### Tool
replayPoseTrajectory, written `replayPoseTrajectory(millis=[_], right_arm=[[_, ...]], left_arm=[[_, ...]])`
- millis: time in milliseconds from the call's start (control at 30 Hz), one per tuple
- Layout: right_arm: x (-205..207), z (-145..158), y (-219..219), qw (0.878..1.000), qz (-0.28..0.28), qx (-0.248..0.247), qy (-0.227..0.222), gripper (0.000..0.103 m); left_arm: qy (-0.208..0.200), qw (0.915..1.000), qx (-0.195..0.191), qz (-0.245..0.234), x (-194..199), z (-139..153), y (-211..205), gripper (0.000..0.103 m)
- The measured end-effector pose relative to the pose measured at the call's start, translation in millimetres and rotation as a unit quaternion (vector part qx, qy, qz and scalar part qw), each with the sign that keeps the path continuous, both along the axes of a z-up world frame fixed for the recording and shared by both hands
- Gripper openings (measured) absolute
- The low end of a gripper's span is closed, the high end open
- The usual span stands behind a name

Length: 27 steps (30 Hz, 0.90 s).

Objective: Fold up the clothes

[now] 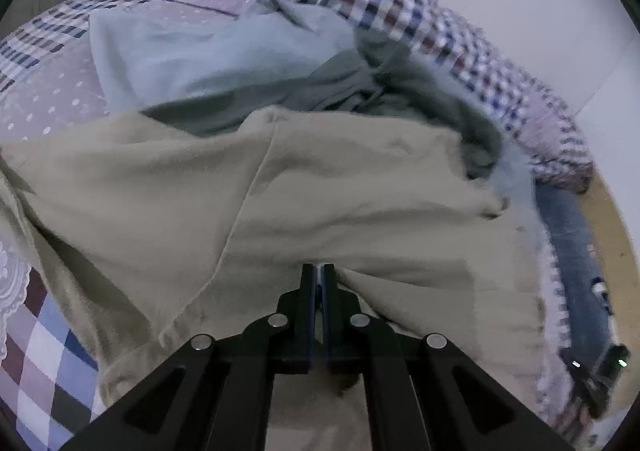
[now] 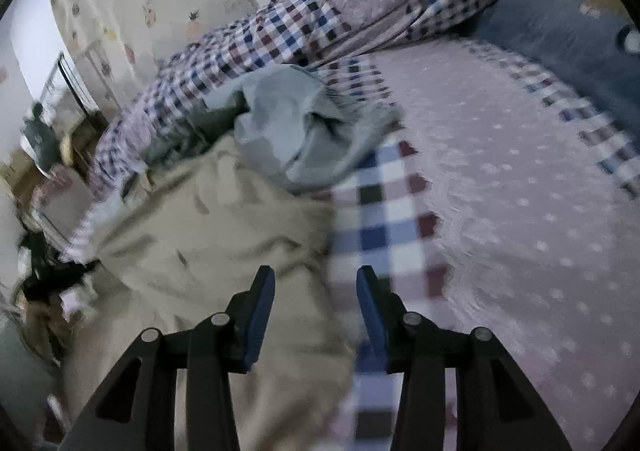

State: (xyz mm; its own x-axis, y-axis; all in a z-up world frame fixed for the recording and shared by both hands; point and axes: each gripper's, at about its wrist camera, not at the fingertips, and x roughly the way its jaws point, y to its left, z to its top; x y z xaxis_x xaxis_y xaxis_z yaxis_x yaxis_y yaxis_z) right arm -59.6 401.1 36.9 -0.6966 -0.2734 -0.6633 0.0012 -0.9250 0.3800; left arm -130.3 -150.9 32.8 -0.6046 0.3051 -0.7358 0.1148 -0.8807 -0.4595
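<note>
- Beige garment lies spread on the bed, in front of crumpled light-blue and grey clothes.
- Left claw is pressed together, pinching the beige fabric.
- Right claw is spread, hovering above the garment's edge and the checked bedding.

The tan cloth looks soft and matt. The bedspread is checked and dotted cloth. The grippers are matt black with shiny metal pins.
</note>
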Motion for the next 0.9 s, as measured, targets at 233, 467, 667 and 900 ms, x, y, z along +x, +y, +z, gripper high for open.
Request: replayPoseTrajectory(millis=[233, 467, 667, 900], right_arm=[[-84, -23, 31, 0.993, 0.025, -0.108, -0.043, 0.047], [-135, -51, -1, 0.981, 0.114, -0.125, -0.092, 0.043], [-122, 14, -39, 0.988, 0.102, 0.115, 0.005, 0.010], [-131, 56, -63, 0.947, -0.026, 0.316, 0.050, 0.041]], left_arm=[[0.047, 0.9981, 0.038, 0.005, 30, 29, -17, 0.001], [0.004, 0.9979, 0.053, 0.035, 31, -21, -26, 0.001], [0.018, 0.9974, 0.067, 0.021, 34, -21, -23, 0.001], [0.013, 0.9995, 0.028, 0.000, 27, -24, -4, 0.001]])
